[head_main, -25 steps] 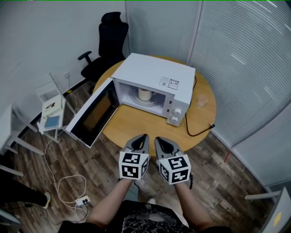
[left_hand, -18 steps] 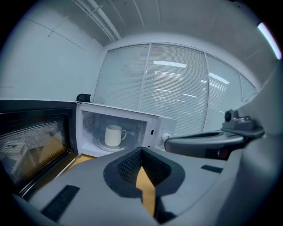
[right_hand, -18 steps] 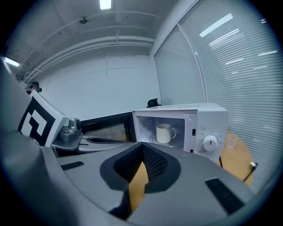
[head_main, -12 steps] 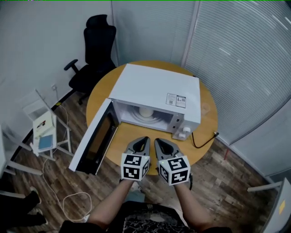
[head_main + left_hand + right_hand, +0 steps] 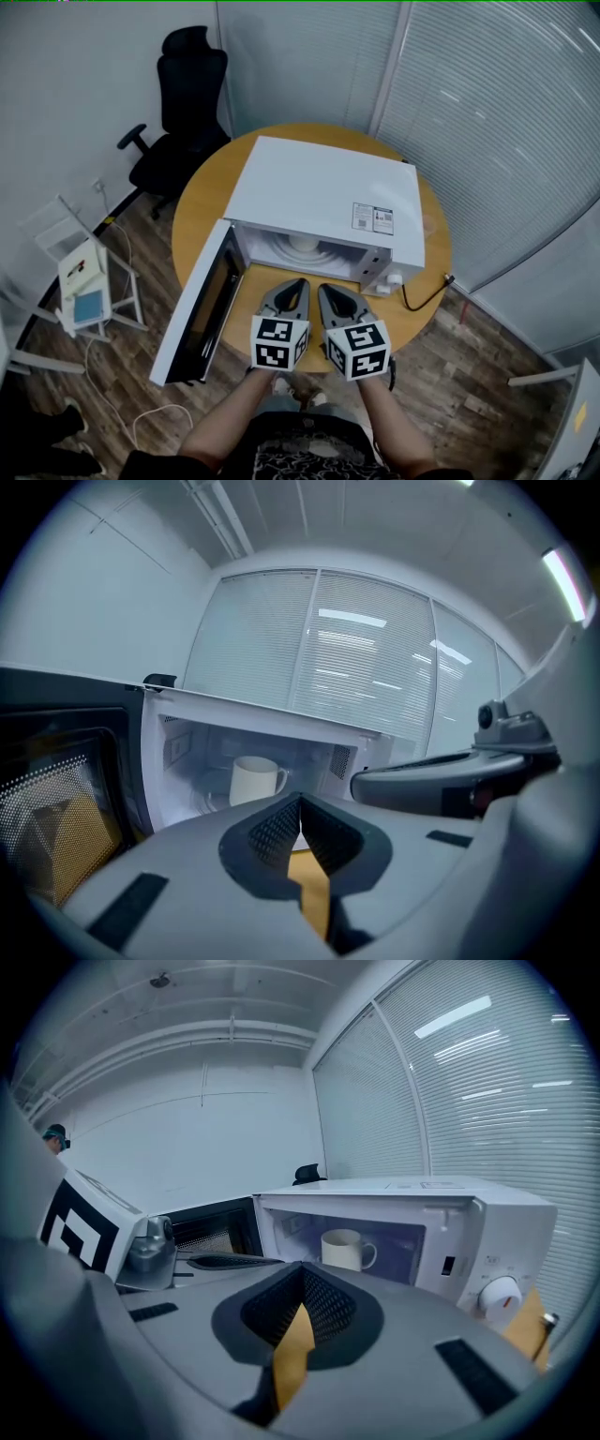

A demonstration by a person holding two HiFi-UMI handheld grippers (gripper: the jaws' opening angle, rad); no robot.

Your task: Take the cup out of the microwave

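Note:
A white microwave (image 5: 323,192) stands on a round wooden table (image 5: 202,202), its door (image 5: 202,305) swung open to the left. The white cup (image 5: 302,246) sits inside on the turntable, handle to the right, and shows in the left gripper view (image 5: 253,782) and the right gripper view (image 5: 345,1250). My left gripper (image 5: 293,284) and right gripper (image 5: 326,289) hover side by side over the table's near edge, a short way in front of the opening. Both are shut with nothing between their jaws, in the left gripper view (image 5: 300,799) and the right (image 5: 302,1267).
A black office chair (image 5: 178,112) stands behind the table at the left. A small white stand (image 5: 84,281) with items is on the floor at the left. The microwave's black cord (image 5: 427,291) hangs over the table's right edge. Window blinds line the right wall.
Both grippers and the head have moved closer to the microwave, whose opening now lies just beyond the jaw tips. The jaws stay shut.

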